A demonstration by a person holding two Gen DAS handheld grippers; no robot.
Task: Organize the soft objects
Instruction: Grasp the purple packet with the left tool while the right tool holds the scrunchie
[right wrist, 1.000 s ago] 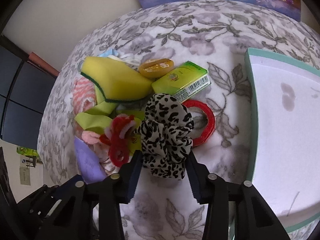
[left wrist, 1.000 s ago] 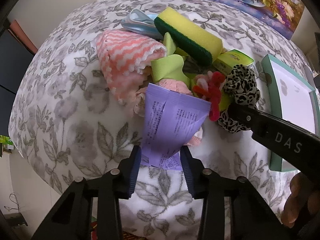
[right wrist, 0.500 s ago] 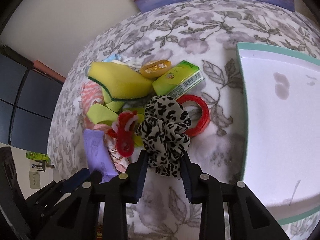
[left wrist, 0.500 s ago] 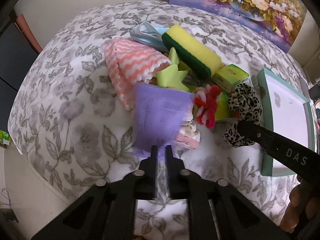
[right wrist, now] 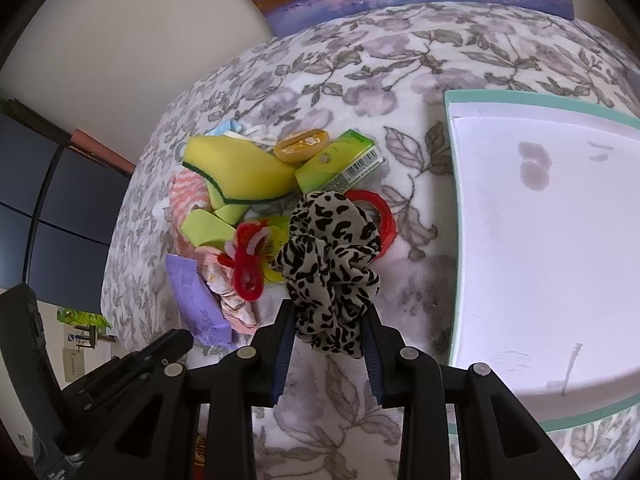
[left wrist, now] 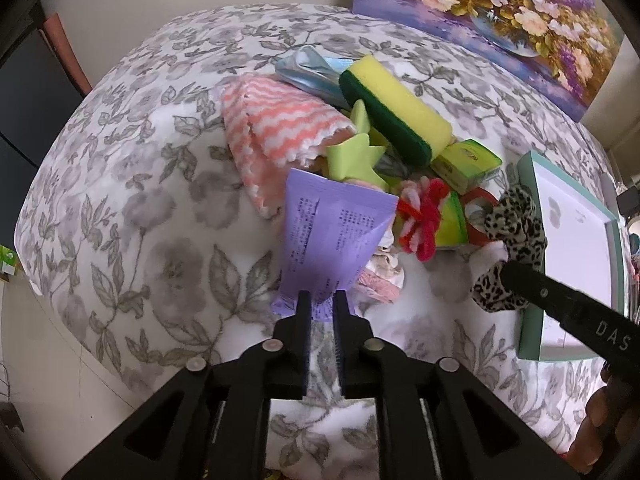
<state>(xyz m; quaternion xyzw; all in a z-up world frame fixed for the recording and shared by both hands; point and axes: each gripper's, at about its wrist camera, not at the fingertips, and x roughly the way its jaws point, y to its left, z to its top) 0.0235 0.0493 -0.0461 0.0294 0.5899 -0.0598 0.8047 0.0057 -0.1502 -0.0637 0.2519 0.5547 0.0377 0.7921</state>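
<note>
A heap of small items lies on the flower-patterned cloth. My left gripper holds the lower end of a purple packet between its pads; its jaws are opening slightly, and the packet stands tilted up from the cloth. My right gripper is shut on a leopard-print scrunchie, which bulges above the pads. From the left wrist the scrunchie hangs at the tip of the right gripper's black finger, beside the tray. The purple packet shows low on the left in the right wrist view.
The heap holds a yellow-green sponge, a pink-and-white wavy cloth, a green box, a red pipe-cleaner twist and a red ring. A white tray with a teal rim lies right. A flower painting leans behind.
The left jaws closed on the purple packet's end and its top rose off the heap. The right jaws closed on the scrunchie and lifted it a little.
</note>
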